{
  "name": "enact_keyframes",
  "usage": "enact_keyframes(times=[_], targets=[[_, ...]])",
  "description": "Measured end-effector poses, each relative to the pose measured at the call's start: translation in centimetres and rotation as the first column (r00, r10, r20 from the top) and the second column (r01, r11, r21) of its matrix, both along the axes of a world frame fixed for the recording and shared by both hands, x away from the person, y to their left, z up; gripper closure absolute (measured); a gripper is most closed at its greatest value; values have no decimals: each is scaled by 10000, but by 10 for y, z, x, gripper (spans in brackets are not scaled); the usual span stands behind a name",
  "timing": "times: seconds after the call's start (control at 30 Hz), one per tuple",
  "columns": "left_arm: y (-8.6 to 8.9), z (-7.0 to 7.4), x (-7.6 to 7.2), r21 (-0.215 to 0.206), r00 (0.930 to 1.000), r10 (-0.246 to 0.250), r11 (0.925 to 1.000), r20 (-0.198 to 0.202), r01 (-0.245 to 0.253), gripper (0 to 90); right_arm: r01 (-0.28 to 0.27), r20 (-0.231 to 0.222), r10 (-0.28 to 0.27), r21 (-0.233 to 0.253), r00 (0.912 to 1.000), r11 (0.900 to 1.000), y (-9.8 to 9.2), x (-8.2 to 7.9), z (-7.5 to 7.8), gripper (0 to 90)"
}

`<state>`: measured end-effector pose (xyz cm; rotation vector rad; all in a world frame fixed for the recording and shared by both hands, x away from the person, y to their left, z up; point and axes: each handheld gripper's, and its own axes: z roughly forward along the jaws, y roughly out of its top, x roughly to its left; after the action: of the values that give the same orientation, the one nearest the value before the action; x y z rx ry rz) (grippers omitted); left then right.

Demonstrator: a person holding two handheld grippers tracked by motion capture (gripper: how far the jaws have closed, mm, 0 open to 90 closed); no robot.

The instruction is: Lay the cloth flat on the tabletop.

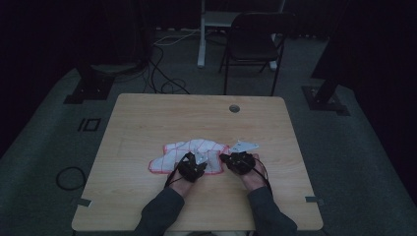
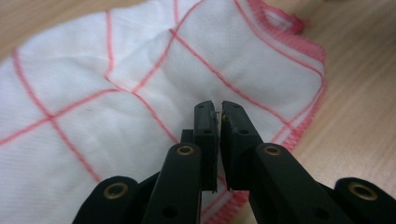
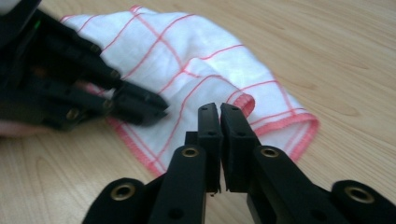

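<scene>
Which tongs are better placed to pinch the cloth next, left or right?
Left, probably. The left tongs hang directly over the white red-checked cloth, jaws nearly shut with nothing between them. The right tongs sit at the cloth's hemmed edge, partly over bare table.

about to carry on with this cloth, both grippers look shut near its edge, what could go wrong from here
1. Both the left gripper and right gripper have their jaws closed with no fabric between them, so a lift now would likely leave the white cloth with red grid lines behind.
2. The grippers sit close together at the same near edge; opening them there could make them bump.
3. The cloth lies rumpled, so a pinch may catch several layers.
</scene>
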<state>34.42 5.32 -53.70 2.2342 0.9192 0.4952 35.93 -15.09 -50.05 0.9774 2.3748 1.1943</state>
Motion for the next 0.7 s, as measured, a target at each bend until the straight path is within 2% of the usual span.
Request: enact_keyframes(times=[0.13, 0.37, 0.6, 0.7], targets=[[-2, 0, -8, -14, 9998, -214, 9998, 34, 214, 857, 303, 57, -302, -302, 9995, 9991, -3, 4, -2, 851], [-5, -1, -26, -73, 9976, -690, 9976, -24, 689, 857, 680, -186, -691, -559, 9974, 9961, -1, 11, -11, 852], [-6, -2, -42, -267, 9945, -1033, 9943, -174, 1028, 859, 994, -630, -1069, -1111, 9923, 9888, 0, 23, -30, 856], [-5, -2, -52, -361, 9923, -1210, 9921, -244, 1201, 861, 1035, -662, -1132, -1343, 9914, 9855, -1, 24, -35, 859]])
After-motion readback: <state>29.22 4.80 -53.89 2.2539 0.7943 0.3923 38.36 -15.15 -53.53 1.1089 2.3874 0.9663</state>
